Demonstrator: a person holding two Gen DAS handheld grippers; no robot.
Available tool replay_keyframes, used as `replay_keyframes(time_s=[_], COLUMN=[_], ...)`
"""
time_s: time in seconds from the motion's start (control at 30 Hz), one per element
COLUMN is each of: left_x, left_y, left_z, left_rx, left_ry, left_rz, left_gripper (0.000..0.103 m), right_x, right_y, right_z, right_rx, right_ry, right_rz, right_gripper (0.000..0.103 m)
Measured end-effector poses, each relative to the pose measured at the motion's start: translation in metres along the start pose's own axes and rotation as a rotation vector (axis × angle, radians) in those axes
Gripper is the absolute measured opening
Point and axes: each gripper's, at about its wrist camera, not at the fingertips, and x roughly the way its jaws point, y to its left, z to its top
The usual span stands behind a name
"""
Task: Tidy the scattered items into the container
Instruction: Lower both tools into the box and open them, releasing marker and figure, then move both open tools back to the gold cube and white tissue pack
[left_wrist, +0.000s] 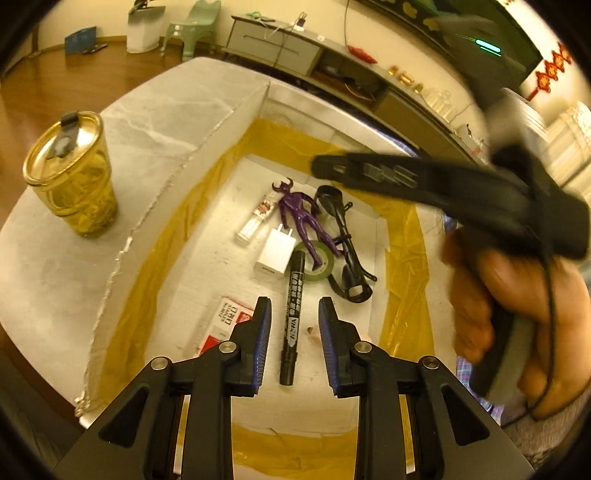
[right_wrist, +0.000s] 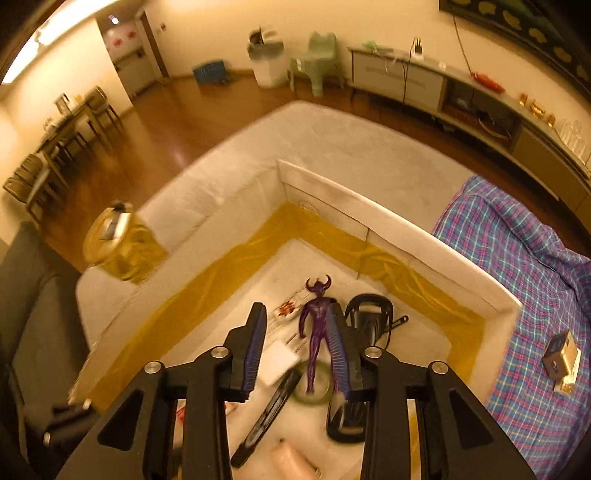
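Grippers both spread, empty: left gripper (left_wrist: 293, 314) over marker (left_wrist: 293, 317) in box (left_wrist: 236, 122); right gripper (right_wrist: 297, 343) likewise. Next probably small carton (right_wrist: 561, 360) on plaid cloth (right_wrist: 517, 258).

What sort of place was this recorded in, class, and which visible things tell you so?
Most likely a home living room: a long media cabinet against the wall, a dining table with chairs at the far end on wooden flooring, and a grey sofa nearby.

Purple figurine (left_wrist: 303, 218); black marker (left_wrist: 293, 317); plaid cloth (right_wrist: 517, 258).
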Motion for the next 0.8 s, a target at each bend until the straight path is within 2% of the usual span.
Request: replay_keyframes(time_s=[0.13,0.6,0.73,0.8], left_x=[-0.006,-0.036,-0.040,-0.042], left_y=[-0.007,-0.051,-0.068,-0.074], left_z=[-0.005,-0.031,-0.038,-0.040], left_rx=[0.014,0.103,0.126,0.122], left_ry=[-0.015,-0.084,-0.092,-0.093], left_rz=[0.024,0.074,0.061,0.013], left_gripper=[0.028,0.028,0.028,0.028], right_x=[-0.027,-0.092,-0.103,-0.109], right_y=[-0.004,-0.036,-0.050,-0.055], right_z=[-0.018,-0.081,-0.098,-0.106], right_rx=[0.013,0.017,0.041,0.046], right_ry=[-0.040,-0.202,-0.219,-0.231], right_rz=[0.041,0.071,0.089,0.103], right_gripper=[0.038,0.038,0.038,0.038])
